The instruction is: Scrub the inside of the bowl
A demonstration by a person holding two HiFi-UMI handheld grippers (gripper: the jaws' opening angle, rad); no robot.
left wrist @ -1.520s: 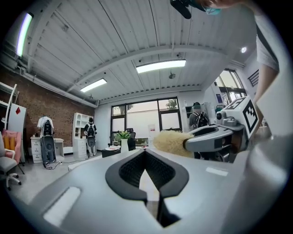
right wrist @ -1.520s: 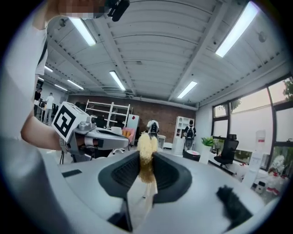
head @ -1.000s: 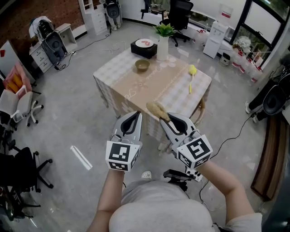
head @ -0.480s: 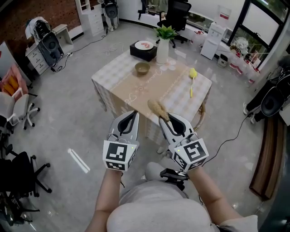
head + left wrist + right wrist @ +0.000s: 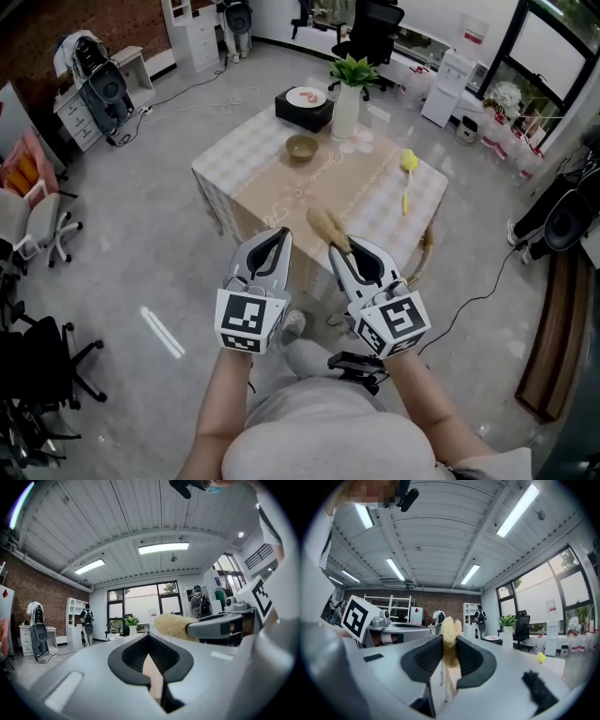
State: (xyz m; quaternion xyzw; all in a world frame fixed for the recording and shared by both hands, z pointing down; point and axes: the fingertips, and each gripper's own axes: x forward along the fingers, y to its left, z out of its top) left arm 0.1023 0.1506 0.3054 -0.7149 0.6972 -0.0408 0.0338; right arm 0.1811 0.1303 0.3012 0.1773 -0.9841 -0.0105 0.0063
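- The left gripper (image 5: 272, 246) is held shut, with nothing between its jaws.
- The brush (image 5: 326, 227) is clamped in the right gripper (image 5: 351, 258).
- The bowl (image 5: 301, 147) is seen on the table (image 5: 272, 192), well apart from both.

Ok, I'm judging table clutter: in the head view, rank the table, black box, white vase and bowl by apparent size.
1. table
2. black box
3. white vase and bowl: too alike to rank.

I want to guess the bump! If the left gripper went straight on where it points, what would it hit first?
Probably the near side of the square table with the checked cloth; the left gripper points toward it, though depth is unclear.
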